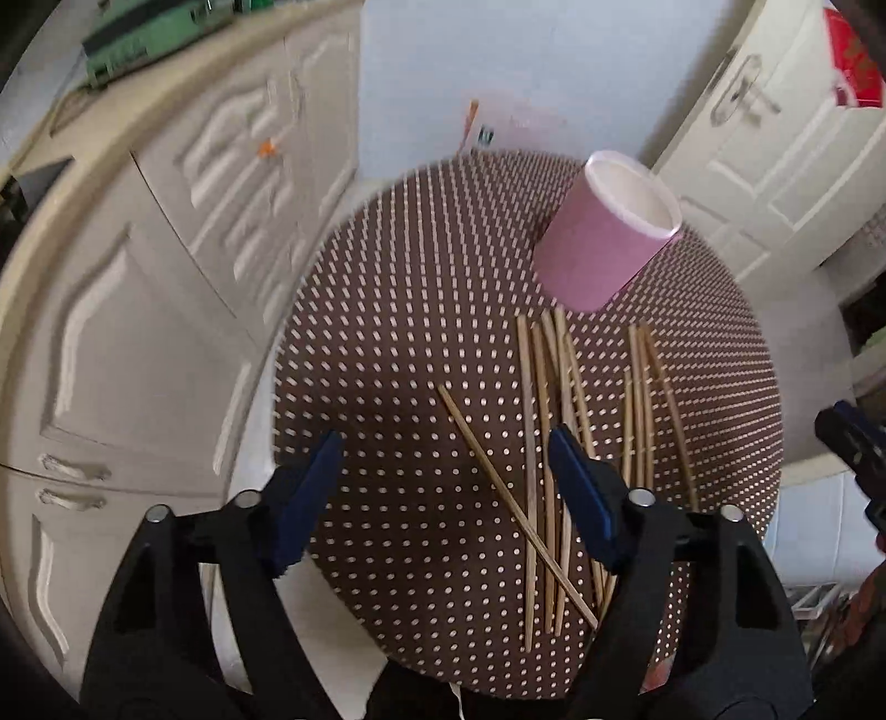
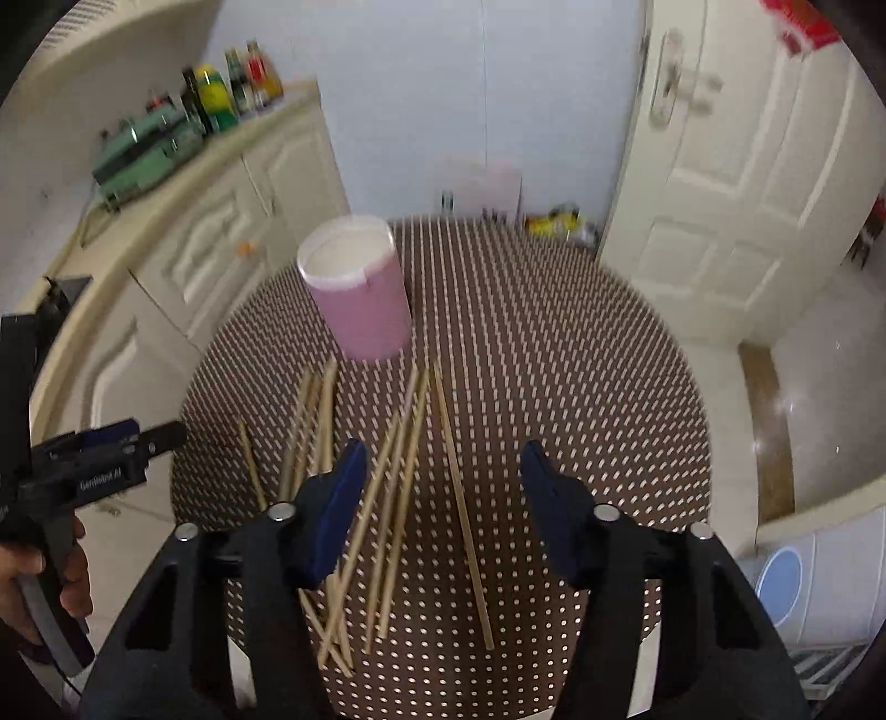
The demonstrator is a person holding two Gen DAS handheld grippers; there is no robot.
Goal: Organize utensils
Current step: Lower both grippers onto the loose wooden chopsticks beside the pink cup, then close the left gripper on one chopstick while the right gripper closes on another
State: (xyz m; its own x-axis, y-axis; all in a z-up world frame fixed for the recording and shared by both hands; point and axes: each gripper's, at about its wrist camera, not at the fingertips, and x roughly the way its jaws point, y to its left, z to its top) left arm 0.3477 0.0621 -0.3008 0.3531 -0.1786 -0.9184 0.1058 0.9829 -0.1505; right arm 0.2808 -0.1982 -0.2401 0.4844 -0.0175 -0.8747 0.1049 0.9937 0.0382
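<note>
Standing beyond both grippers' parted, empty fingers point(image 2: 338, 509), the pink cup point(image 2: 360, 293) looks empty; chopsticks point(image 2: 398, 487) lie loose between.

Both the left gripper point(image 1: 443, 443) and right gripper point(image 2: 443, 454) pointed steeply downward, jaws apart (nothing between the pads).

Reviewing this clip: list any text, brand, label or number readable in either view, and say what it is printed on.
"GenRobot.AI", white print on the side of the left hand-held gripper, seen from the right wrist view; slightly blurred.
Bottles on the counter: labels too blurred to read.
Red paper on the door: blurred, unreadable.
Pink cup, chopsticks: no text.
</note>
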